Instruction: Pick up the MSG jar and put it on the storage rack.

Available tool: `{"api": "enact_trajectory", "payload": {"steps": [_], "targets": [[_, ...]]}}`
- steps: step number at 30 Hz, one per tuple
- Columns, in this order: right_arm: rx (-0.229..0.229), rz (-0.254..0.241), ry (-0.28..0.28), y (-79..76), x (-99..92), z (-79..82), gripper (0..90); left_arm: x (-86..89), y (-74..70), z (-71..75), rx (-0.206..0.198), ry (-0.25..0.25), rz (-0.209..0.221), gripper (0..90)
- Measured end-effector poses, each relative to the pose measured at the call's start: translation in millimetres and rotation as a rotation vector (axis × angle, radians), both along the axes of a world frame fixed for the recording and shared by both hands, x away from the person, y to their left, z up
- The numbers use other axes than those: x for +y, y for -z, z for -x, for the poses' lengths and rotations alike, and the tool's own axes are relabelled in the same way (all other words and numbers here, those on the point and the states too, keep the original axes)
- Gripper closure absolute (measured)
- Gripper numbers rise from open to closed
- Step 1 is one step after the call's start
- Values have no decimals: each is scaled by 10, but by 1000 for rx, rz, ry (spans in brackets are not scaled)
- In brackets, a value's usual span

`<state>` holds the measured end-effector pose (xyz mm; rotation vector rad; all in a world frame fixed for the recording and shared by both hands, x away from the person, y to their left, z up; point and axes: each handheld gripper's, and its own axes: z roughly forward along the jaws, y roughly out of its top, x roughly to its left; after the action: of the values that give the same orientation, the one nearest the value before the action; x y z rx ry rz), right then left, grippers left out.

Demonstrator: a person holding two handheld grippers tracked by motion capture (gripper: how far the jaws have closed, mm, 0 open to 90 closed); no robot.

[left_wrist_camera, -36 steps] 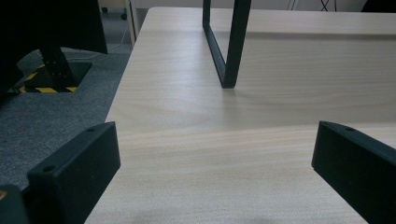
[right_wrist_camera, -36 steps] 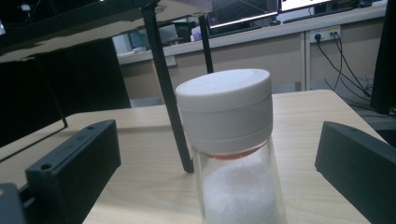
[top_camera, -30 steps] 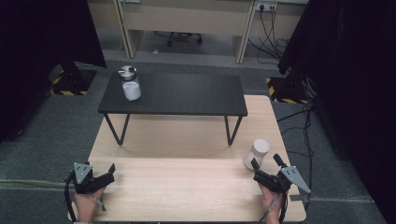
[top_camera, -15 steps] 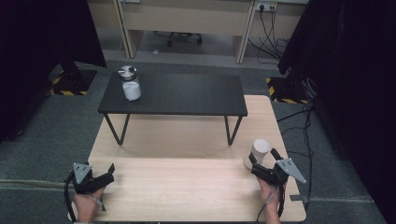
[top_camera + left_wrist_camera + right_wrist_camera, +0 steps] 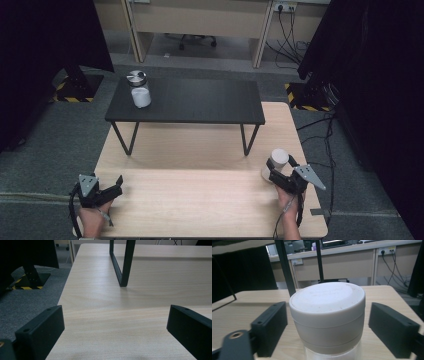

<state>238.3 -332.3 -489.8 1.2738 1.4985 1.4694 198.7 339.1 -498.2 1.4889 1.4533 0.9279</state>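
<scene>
A jar with a white lid (image 5: 278, 157) stands near the right edge of the light wooden table (image 5: 200, 200). My right gripper (image 5: 276, 170) is open, one jaw on each side of the jar. In the right gripper view the white lid (image 5: 327, 302) sits between the two black jaws with a gap on both sides, and my right gripper (image 5: 327, 327) grips nothing. My left gripper (image 5: 116, 183) rests low at the table's front left, open and empty. In the left gripper view, bare wood lies between the spread jaws of my left gripper (image 5: 115, 332).
A low black bench (image 5: 200, 102) stands across the back of the table on thin black legs (image 5: 123, 267). A second jar with a silver lid (image 5: 137, 80) and white contents sits on the bench's left end. Grey carpet surrounds the table, with cables to the right.
My right gripper has moved forward, so its jaws now flank the white-lidded jar. The left gripper has stayed in place.
</scene>
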Motion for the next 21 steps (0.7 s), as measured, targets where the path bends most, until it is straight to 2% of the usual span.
{"api": "enact_trajectory", "payload": {"steps": [4, 14, 21], "targets": [[5, -8, -6, 7, -10, -10, 212, 15, 4, 6, -5, 6, 7, 3], [6, 20, -10, -4, -1, -31, 247, 9, 6, 4, -5, 6, 4, 3], [-3, -1, -9, 23, -8, -39, 295, 5, 4, 4, -5, 1, 3, 3]]}}
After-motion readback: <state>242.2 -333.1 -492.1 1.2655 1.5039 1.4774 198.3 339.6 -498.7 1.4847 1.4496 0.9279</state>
